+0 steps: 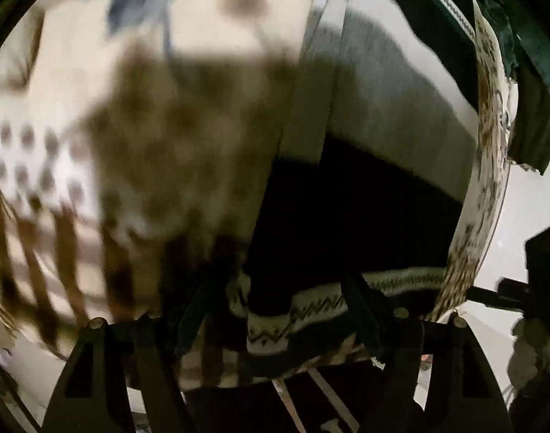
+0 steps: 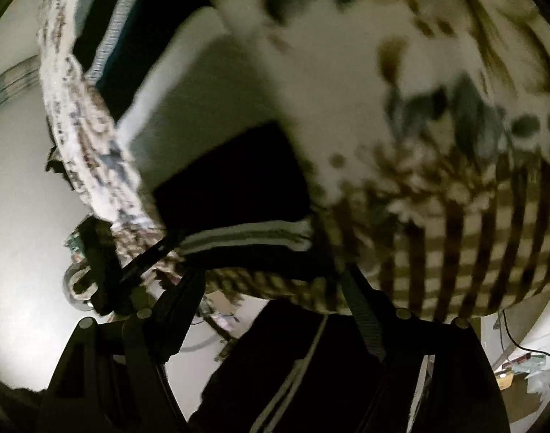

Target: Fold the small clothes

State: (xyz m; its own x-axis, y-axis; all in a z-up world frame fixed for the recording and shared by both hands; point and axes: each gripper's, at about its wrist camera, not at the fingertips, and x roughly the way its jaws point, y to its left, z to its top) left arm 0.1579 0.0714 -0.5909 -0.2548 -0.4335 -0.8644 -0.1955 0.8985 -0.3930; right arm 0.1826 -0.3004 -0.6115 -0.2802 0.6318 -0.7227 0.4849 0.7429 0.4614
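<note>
A small black garment [image 1: 347, 216] with a white zigzag-patterned band [image 1: 311, 306] lies on a patterned cream cloth [image 1: 166, 108]. A grey-white folded part [image 1: 383, 90] lies beyond the black part. My left gripper [image 1: 275, 310] sits at the garment's near edge, its fingers [image 1: 361, 306] around the band, seemingly shut on it. In the right wrist view the same black garment [image 2: 231, 180] shows a striped white band [image 2: 246, 236]. My right gripper [image 2: 271, 288] sits at that band's edge; its fingers [image 2: 361, 310] straddle the cloth edge. Both views are blurred.
The patterned cloth [image 2: 419, 108] hangs over the table edge with a striped brown border [image 2: 473, 252]. The other gripper shows at the right edge of the left wrist view [image 1: 534, 288] and at the left of the right wrist view [image 2: 94, 270]. Dark green cloth [image 1: 527, 72] lies beyond.
</note>
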